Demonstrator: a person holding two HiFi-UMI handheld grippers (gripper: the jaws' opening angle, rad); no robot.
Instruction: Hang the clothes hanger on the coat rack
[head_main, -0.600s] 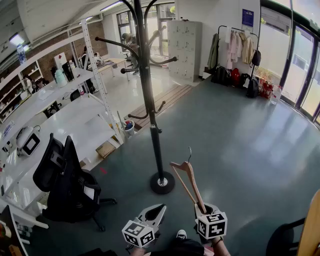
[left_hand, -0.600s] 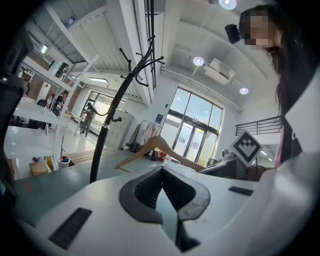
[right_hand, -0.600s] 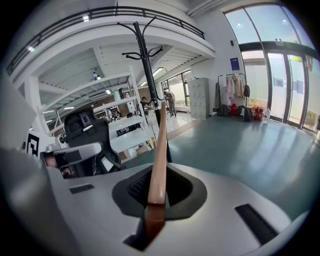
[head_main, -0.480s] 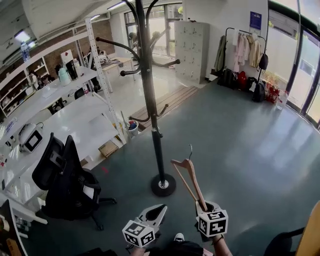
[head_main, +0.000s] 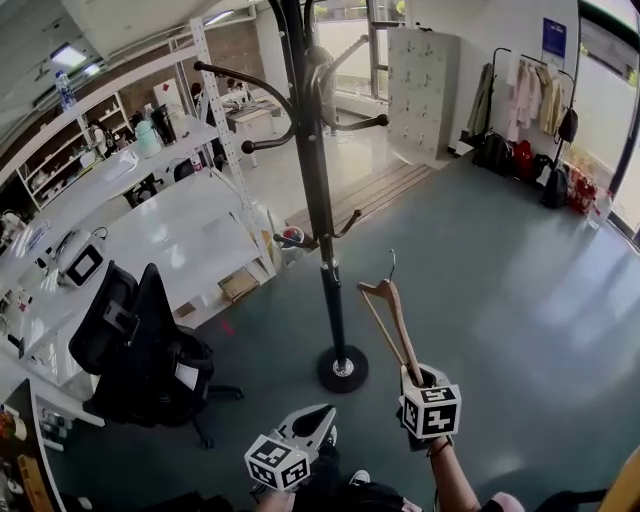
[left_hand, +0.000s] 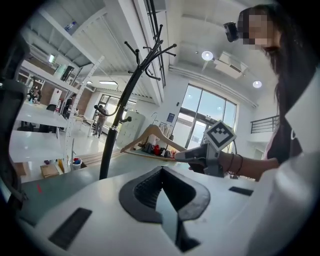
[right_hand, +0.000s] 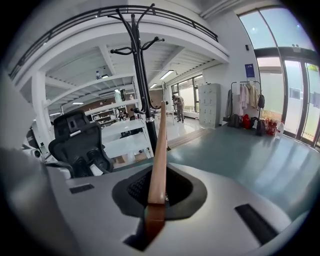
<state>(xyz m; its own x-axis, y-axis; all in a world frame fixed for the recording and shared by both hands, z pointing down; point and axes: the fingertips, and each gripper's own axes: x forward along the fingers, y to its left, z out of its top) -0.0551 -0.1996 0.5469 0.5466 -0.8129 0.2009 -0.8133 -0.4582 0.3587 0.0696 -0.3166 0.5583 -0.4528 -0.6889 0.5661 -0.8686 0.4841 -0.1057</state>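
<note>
Hanger (head_main: 398, 330) nearer coat rack (head_main: 325, 250), hook upward

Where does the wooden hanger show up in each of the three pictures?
Head view: hanger at lower centre, right of the pole's base.
Left gripper view: hanger in the middle, lying level, right of the pole.
Right gripper view: hanger at centre, upright, just right of the pole.
Shared landmark: the black coat rack.

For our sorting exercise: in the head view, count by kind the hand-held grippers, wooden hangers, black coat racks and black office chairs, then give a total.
grippers: 2 (left gripper, right gripper)
wooden hanger: 1
black coat rack: 1
black office chair: 1
Total: 5
</note>
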